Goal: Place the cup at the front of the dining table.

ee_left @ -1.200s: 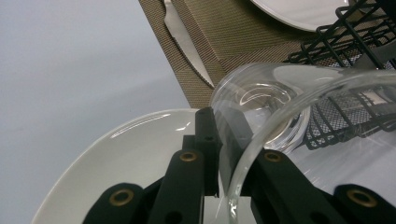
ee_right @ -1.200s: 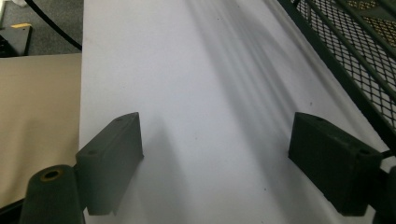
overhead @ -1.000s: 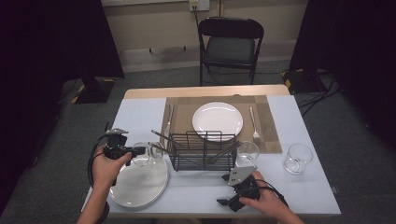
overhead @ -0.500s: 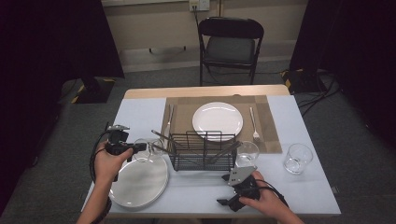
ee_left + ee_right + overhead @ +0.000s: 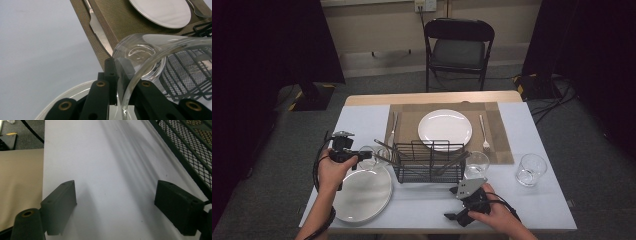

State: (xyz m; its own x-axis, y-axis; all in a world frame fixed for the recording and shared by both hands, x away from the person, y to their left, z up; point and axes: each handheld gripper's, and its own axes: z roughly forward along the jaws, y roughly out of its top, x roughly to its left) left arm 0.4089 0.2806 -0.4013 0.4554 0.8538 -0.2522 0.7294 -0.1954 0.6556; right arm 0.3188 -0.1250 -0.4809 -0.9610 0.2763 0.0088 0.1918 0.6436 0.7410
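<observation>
Clear drinking glass (image 5: 147, 57) tipped on its side, rim wall pinched between the left tool's (image 5: 362, 155) jaws, held over the far edge of the white round plate (image 5: 362, 197) near the table's (image 5: 362, 122) left front. Black wire rack (image 5: 429, 162) just beside it. Right tool (image 5: 115, 206) rests on the table in front of the rack, jaws wide apart, nothing between them.

The glass (image 5: 150, 57) runs off the frame's right edge, hiding one finger.
</observation>
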